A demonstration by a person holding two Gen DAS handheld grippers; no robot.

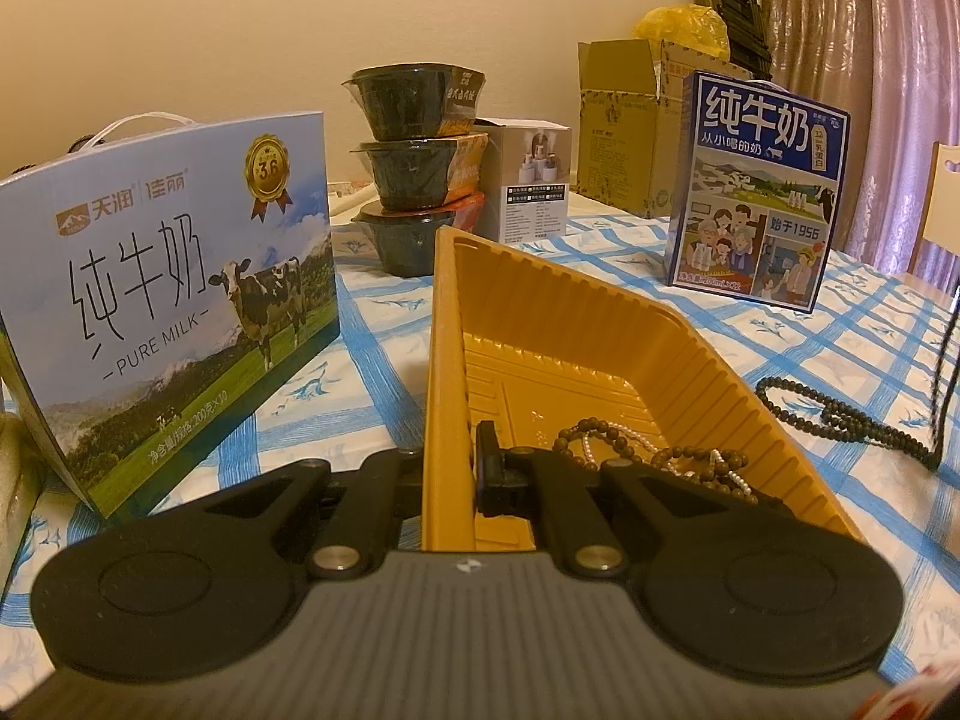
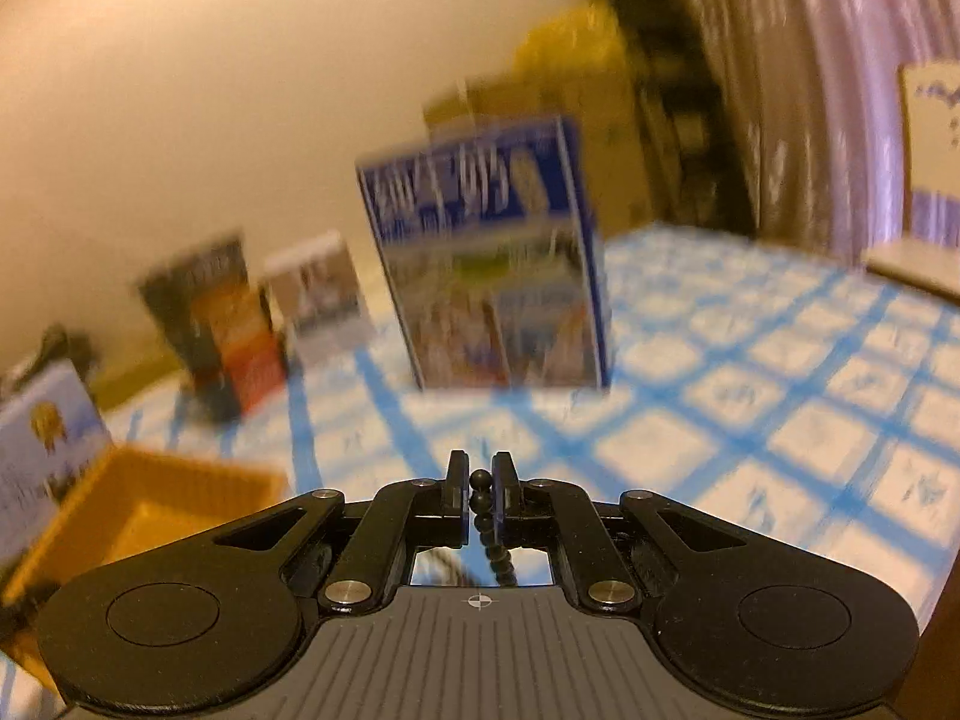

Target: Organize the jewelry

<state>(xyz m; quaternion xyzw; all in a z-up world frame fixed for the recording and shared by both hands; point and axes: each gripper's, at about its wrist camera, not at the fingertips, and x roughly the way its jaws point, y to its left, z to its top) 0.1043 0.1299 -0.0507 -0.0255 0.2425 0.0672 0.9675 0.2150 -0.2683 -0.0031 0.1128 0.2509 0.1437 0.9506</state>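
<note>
The left gripper [image 1: 453,468] is clenching the near wall of the yellow tray [image 1: 540,324], one finger inside and one outside, steadying it on the checked cloth [image 1: 384,384]. Brown beads [image 1: 684,459] and a thin white pearl strand [image 1: 606,441] are lying in the tray's near corner, just beside the inner finger.

The right gripper [image 2: 480,489] is pinching a black bead strand [image 2: 483,516] between its tips, with beads showing in the gap and trailing down behind the fingers. In the left view the rest of that dark strand [image 1: 840,414] is partly resting on the cloth right of the tray, with a length rising out of frame. The right view is blurring with motion; the tray [image 2: 150,504] is sitting low at its left.

The likely risks: round beads are gripped only at one point, so a quick swing could be letting them roll out of the pinch. The hanging tail may be snagging on the tray rim or draping outside it. Dropped onto the brown and white strands, it could tangle. A tug on the rim might tip the light tray
</note>
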